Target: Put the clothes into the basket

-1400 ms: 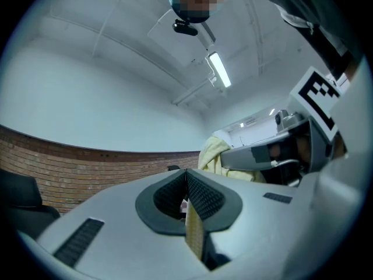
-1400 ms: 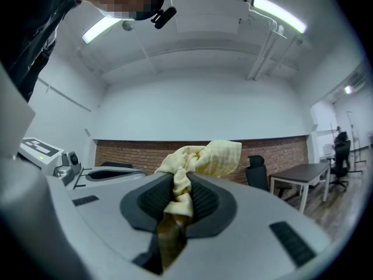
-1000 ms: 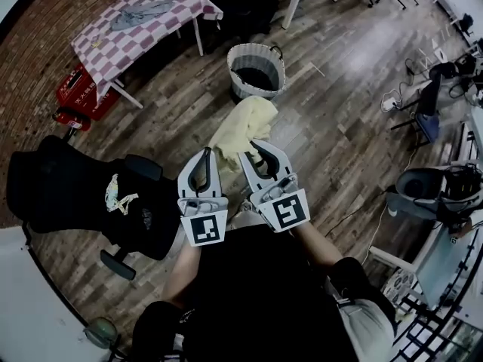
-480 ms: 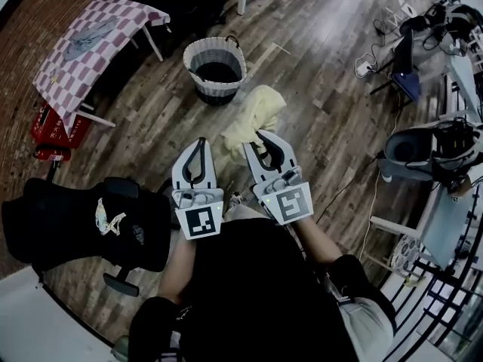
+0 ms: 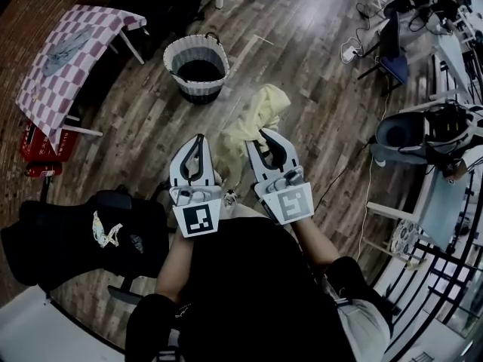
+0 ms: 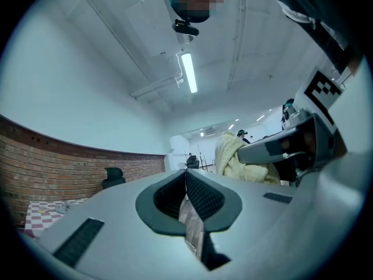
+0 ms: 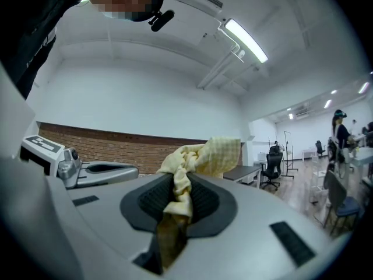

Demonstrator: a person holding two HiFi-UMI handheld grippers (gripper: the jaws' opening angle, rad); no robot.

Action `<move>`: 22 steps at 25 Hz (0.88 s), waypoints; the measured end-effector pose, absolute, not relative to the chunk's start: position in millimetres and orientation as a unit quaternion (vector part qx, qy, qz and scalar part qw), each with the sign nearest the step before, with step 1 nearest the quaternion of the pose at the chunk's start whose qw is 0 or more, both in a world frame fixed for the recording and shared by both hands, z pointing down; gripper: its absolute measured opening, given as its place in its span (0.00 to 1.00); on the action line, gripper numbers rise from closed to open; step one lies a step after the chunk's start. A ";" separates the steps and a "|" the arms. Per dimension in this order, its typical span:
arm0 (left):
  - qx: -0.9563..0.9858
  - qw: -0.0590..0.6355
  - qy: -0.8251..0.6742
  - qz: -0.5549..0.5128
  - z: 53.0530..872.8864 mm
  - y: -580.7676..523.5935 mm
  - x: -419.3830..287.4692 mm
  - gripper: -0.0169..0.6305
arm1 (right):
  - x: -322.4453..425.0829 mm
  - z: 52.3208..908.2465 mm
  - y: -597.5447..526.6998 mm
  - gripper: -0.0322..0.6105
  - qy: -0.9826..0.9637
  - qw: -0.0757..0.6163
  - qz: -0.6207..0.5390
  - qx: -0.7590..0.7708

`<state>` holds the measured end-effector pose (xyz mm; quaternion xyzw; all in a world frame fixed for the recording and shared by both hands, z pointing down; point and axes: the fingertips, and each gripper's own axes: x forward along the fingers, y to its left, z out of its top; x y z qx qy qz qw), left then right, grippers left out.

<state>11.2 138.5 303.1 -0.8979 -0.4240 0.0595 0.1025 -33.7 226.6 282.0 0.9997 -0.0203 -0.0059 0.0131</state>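
Note:
A pale yellow cloth hangs bunched from my right gripper, which is shut on it. In the right gripper view the cloth is pinched between the dark pads and spills out past the tips. My left gripper is held level beside it, shut with nothing between its pads. The left gripper view shows the cloth and the right gripper to the right. The round woven basket, dark inside, stands on the wooden floor ahead and a little left of both grippers.
A table with a pink checkered cover stands at the far left with a grey garment on it. A black office chair is at my near left. A red box sits by the table. Desks, chairs and cables line the right.
Both grippers have moved level across the floor with the cloth still in the right one. The basket and table have shifted left in the head view, and the basket is nearer.

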 end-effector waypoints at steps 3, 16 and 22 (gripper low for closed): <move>-0.893 0.107 -0.433 0.055 308.3 147.5 25.9 0.05 | -21.2 287.0 234.8 0.15 -0.015 0.018 -0.007 1.000; -0.880 0.095 -0.463 0.045 315.3 195.5 145.6 0.05 | 91.2 314.8 266.5 0.15 -0.035 0.117 0.042 0.992; -0.870 0.090 -0.482 0.058 305.3 215.9 200.2 0.05 | 154.3 293.2 279.0 0.15 0.020 0.017 0.026 0.999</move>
